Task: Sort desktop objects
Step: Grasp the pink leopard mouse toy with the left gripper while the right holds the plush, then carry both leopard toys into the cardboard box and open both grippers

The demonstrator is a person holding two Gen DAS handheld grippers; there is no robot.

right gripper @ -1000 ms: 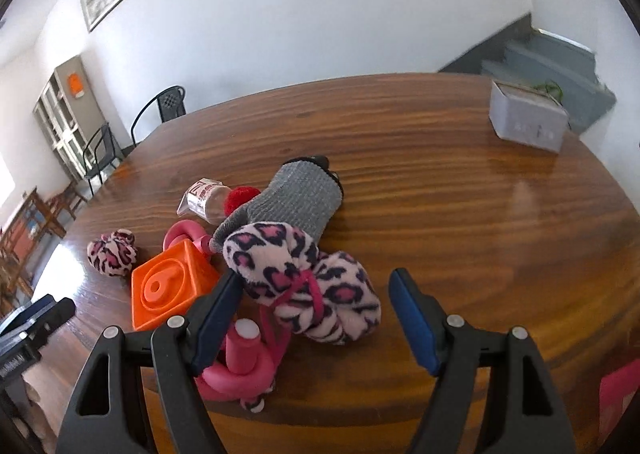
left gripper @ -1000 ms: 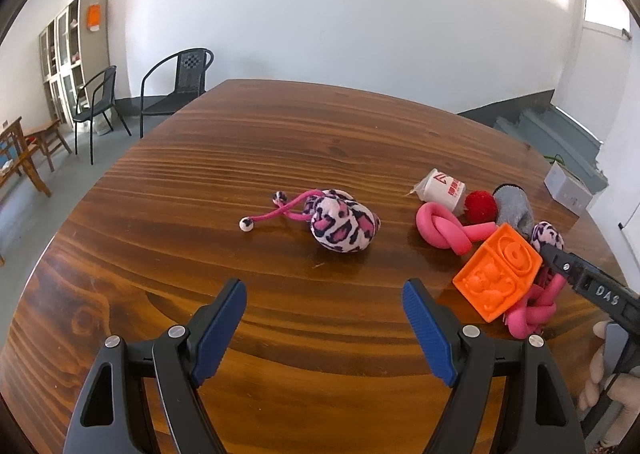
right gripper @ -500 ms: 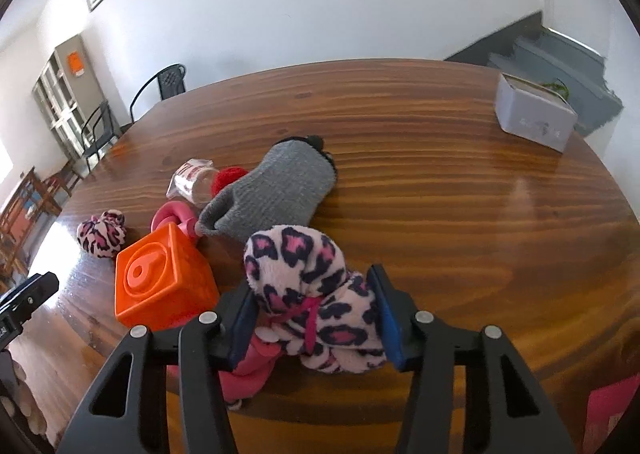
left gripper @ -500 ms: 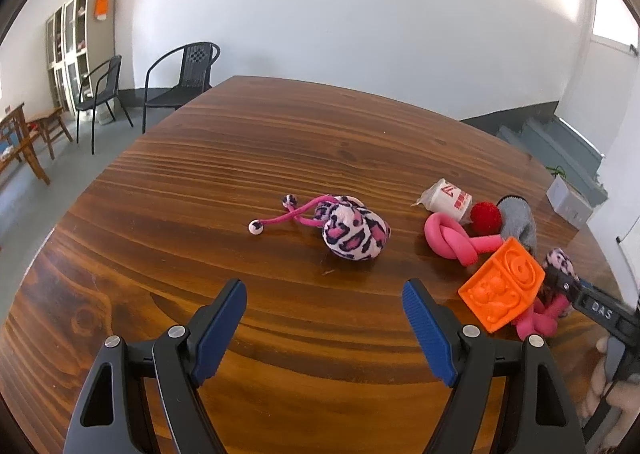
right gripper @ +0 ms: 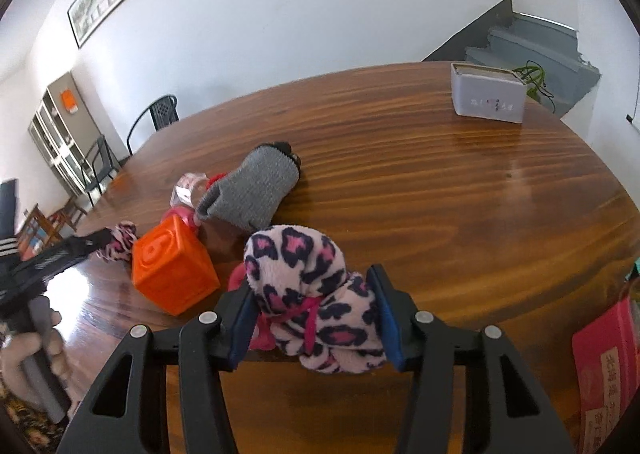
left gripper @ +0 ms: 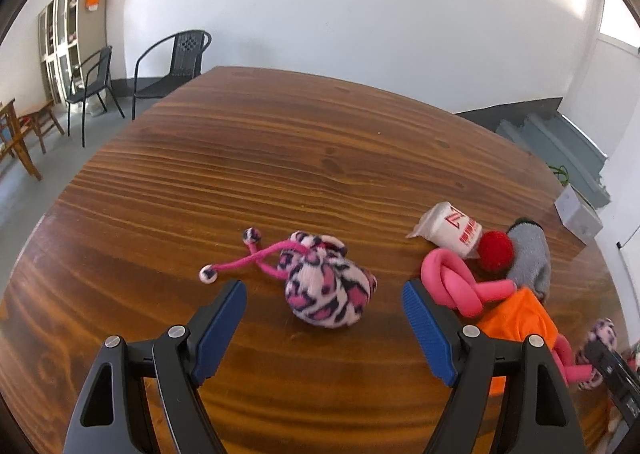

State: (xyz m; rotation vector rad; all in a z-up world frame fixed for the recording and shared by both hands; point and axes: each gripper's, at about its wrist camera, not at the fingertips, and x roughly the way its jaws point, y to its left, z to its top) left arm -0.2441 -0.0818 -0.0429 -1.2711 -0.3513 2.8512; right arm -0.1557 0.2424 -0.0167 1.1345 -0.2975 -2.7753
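surface (left gripper: 320, 158): brown wood with a glossy finish; soft toys should slide on it rather than catch, so a sideways push from a pad may just shove one away.
grey box (right gripper: 487, 97): stands alone at the far right edge, well apart from the pile; looks rigid.
orange cube (right gripper: 173, 274): moulded, probably rubbery and stiff enough to hold its shape; sits just beside the held pouch, touching the pink tube. Best taken across two flat faces.
grey sock (right gripper: 250, 190): limp knit lying flat behind the cube; would fold over when lifted, so pinch it near the middle.
right gripper (right gripper: 314, 314): jaws clamped on the leopard pouch from both sides, the plush bulging above and below the pads.
leopard pouch (right gripper: 316, 298): fleece, light and squashy, tied at the waist with a pink cord; gripped near that waist, which looks the firmest place. Low over the near edge of the surface; I cannot tell whether it touches.
left gripper (left gripper: 324, 314): jaws wide apart and holding nothing, facing the second pouch.
second pouch (left gripper: 326, 290): same fleece, resting alone left of the pile, cords trailing left. Take the round body, not the thin cords.
pink tube (left gripper: 456, 282): knotted foam, bendy and springy.
white packet (left gripper: 452, 228): small, crinkly, likely crushable.
red pompom (left gripper: 495, 250): fluffy, featherlight, touching the packet.
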